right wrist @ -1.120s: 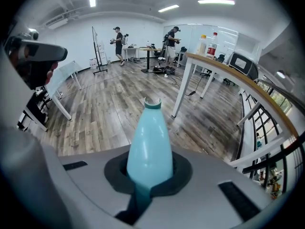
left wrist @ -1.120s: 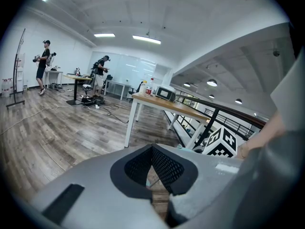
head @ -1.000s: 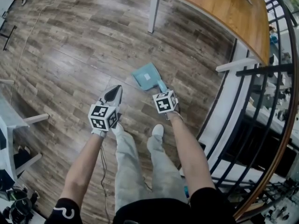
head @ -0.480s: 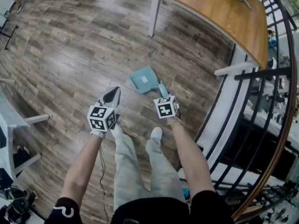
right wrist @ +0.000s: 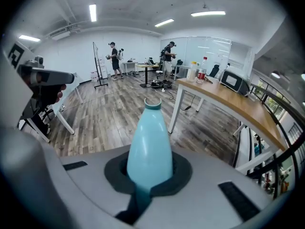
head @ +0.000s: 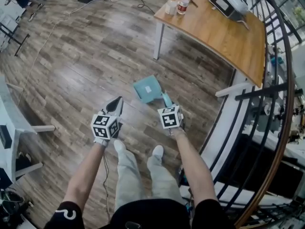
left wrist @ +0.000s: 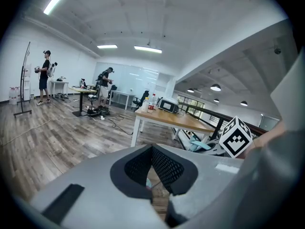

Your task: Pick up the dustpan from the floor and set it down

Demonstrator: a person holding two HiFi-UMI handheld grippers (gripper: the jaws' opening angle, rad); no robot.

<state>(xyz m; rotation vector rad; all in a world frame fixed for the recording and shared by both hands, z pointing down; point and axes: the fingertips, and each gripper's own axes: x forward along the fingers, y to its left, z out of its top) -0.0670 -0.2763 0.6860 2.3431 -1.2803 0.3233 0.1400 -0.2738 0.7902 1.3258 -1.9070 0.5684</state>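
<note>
Nearest, head view: the person's light shoes (head: 119, 145) on the wood-plank floor (head: 81, 66).

Left hand-held gripper (head: 116, 105): jaw tips together and nothing held. Its own view shows the black mesh pads (left wrist: 167, 168) meeting at the tip.

Right hand-held gripper (head: 166, 102): jaws clamped tight on the handle (right wrist: 149, 142) of the pale blue dustpan (head: 147, 89). The handle runs straight out between the jaws, with a hanging loop at its far end.

The pan end sits just ahead of this gripper, over the floor, between the feet and the table. Whether it touches the floor cannot be judged.

Beyond: a wooden table (head: 224, 30) on white legs. It carries a yellow-capped bottle (head: 170, 5), a red-capped bottle (head: 183, 2) and a grey device (head: 228, 0).

Black railing (head: 282, 80) along the right.

Far end of the room: two people (right wrist: 114, 54) standing.
</note>
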